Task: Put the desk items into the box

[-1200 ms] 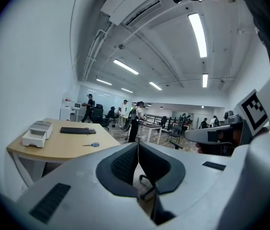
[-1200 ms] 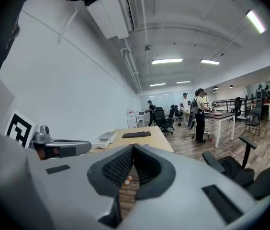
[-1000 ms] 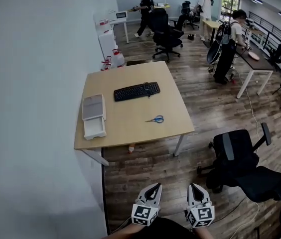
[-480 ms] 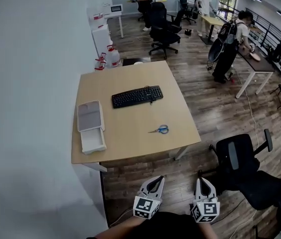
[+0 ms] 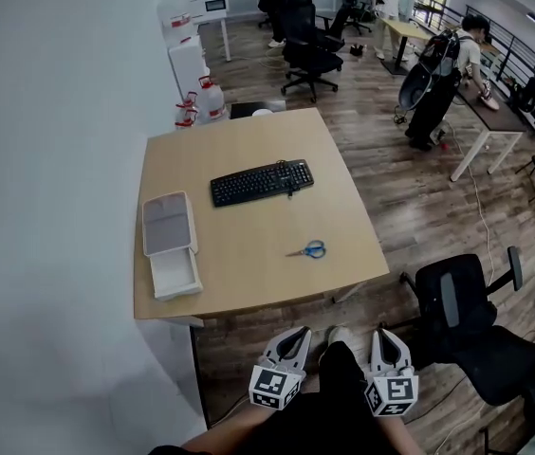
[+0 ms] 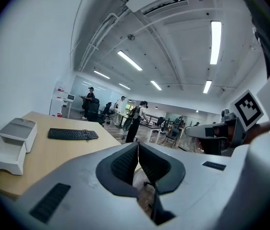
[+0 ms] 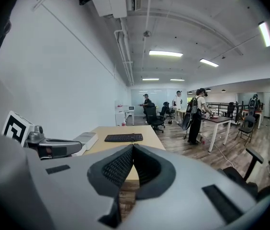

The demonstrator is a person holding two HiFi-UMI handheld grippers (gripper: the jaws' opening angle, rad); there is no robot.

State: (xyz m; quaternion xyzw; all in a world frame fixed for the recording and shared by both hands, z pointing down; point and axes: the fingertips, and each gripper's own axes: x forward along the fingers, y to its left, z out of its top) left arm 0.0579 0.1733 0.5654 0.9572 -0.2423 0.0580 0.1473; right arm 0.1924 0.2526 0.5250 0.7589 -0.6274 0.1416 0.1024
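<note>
A wooden desk (image 5: 249, 169) stands ahead of me against the white wall. On it lie a black keyboard (image 5: 261, 182), blue-handled scissors (image 5: 306, 250) and a white box (image 5: 170, 245) whose drawer is pulled out toward me. The keyboard (image 6: 73, 134) and box (image 6: 11, 142) also show in the left gripper view, the keyboard (image 7: 123, 138) again in the right gripper view. My left gripper (image 5: 298, 333) and right gripper (image 5: 379, 334) hang side by side short of the desk's near edge, over the floor. Both are shut with nothing between the jaws.
A black office chair (image 5: 467, 316) stands at the right of the desk's near corner. Behind the desk are water jugs (image 5: 192, 110), a white cabinet (image 5: 188, 62), more chairs (image 5: 307, 53) and desks. A person (image 5: 443, 74) bends at a white table (image 5: 488, 121); others stand farther back.
The view has moved closer to the desk, which now sits lower and larger in the head view. Both grippers stay low and shut, side by side. A shoe now shows between them.
</note>
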